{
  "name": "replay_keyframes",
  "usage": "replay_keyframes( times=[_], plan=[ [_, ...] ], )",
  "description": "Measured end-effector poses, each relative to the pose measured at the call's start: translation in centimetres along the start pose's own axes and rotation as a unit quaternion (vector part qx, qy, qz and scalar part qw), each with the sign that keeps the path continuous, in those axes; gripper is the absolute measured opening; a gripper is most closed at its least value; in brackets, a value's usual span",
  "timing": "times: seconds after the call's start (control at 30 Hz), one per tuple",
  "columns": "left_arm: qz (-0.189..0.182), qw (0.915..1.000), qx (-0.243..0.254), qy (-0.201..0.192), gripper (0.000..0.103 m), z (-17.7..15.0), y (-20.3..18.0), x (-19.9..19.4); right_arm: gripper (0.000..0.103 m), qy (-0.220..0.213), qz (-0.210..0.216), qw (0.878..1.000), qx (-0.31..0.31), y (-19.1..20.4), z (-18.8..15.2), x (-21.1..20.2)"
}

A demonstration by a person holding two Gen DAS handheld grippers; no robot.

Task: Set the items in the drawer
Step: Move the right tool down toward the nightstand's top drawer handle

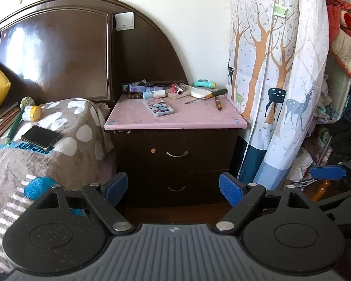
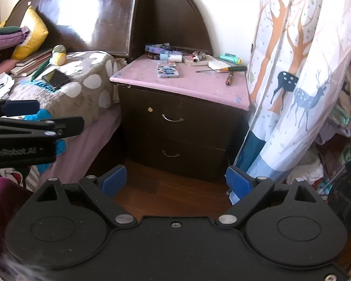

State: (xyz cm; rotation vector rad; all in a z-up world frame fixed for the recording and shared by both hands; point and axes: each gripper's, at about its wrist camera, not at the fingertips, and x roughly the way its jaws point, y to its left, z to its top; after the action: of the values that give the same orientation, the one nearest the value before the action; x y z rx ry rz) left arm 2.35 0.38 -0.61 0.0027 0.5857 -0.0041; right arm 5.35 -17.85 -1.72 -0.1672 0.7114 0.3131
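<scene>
A dark nightstand with a pink top (image 1: 175,119) (image 2: 187,86) has two shut drawers: the upper drawer (image 1: 177,153) (image 2: 173,118) and the lower drawer (image 1: 176,189) (image 2: 170,154). On top lie a patterned phone case (image 1: 158,107) (image 2: 167,69), a screwdriver (image 1: 207,95) (image 2: 222,69), a brown pen (image 1: 218,103) (image 2: 229,79) and a teal flashlight (image 1: 204,83) (image 2: 230,58). My left gripper (image 1: 173,188) is open and empty, low in front of the drawers. My right gripper (image 2: 175,180) is open and empty, above the floor.
A bed with a spotted blanket (image 1: 58,126) (image 2: 82,75) stands to the left, with a black phone (image 1: 41,136) (image 2: 56,77) on it. A deer-print curtain (image 1: 278,82) (image 2: 299,82) hangs to the right. Clothes (image 1: 344,35) pile at far right.
</scene>
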Motion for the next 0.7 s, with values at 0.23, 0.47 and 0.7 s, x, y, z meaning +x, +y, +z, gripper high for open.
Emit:
replay_keyframes(
  times=[0.23,0.47,0.7],
  plan=[
    [-0.002,0.9999,-0.007,0.009,0.086,0.1,0.6,1.8,0.101,-0.034,-0.006,0.999,-0.019,-0.3,-0.3,1.4],
    [-0.001,0.9996,-0.021,0.018,0.086,0.6,1.4,4.3,0.102,-0.074,-0.018,0.994,-0.073,-0.3,0.0,2.7],
    [-0.007,0.9992,-0.035,0.016,0.086,1.2,2.4,6.7,0.102,-0.067,-0.003,0.996,-0.066,-1.2,1.6,4.7]
  ],
)
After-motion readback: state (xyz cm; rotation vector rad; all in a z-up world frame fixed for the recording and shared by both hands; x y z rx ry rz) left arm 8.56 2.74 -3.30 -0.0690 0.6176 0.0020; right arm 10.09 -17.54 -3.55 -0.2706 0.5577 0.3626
